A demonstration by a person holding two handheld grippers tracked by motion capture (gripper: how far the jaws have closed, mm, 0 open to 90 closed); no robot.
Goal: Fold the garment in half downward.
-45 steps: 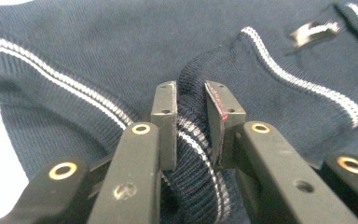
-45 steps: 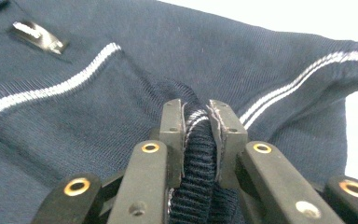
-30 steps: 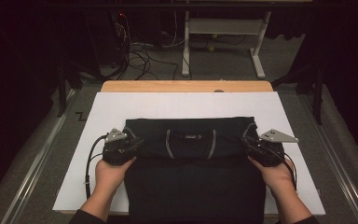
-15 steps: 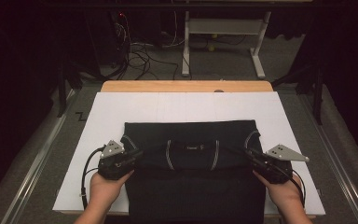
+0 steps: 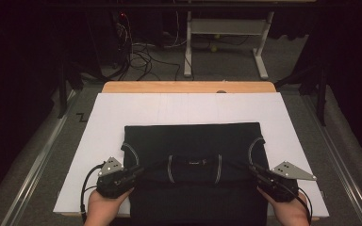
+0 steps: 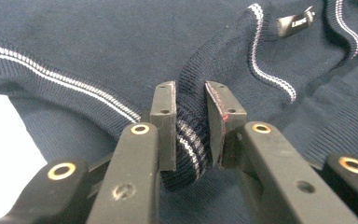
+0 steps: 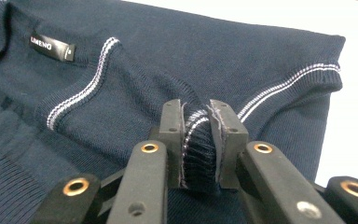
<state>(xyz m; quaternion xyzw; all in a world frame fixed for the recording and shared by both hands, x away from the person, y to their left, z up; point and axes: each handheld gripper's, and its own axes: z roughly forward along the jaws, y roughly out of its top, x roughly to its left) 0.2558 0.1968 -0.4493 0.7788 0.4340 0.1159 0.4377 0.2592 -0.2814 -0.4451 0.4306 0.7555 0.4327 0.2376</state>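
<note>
High view: one sweater (image 5: 193, 146), two tools (image 5: 134, 172) (image 5: 256, 172) (both clamping ribbed hem).

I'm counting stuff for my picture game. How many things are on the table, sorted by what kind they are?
Dark blue knitted sweater: 1
Grippers, left gripper and right gripper, each pinching the sweater's ribbed edge: 2
White sheet covering the table: 1
Total: 4

Sweater (image 6: 121, 42) – matt ribbed knit cloth; table (image 5: 184, 87) – smooth wood edge.
</note>
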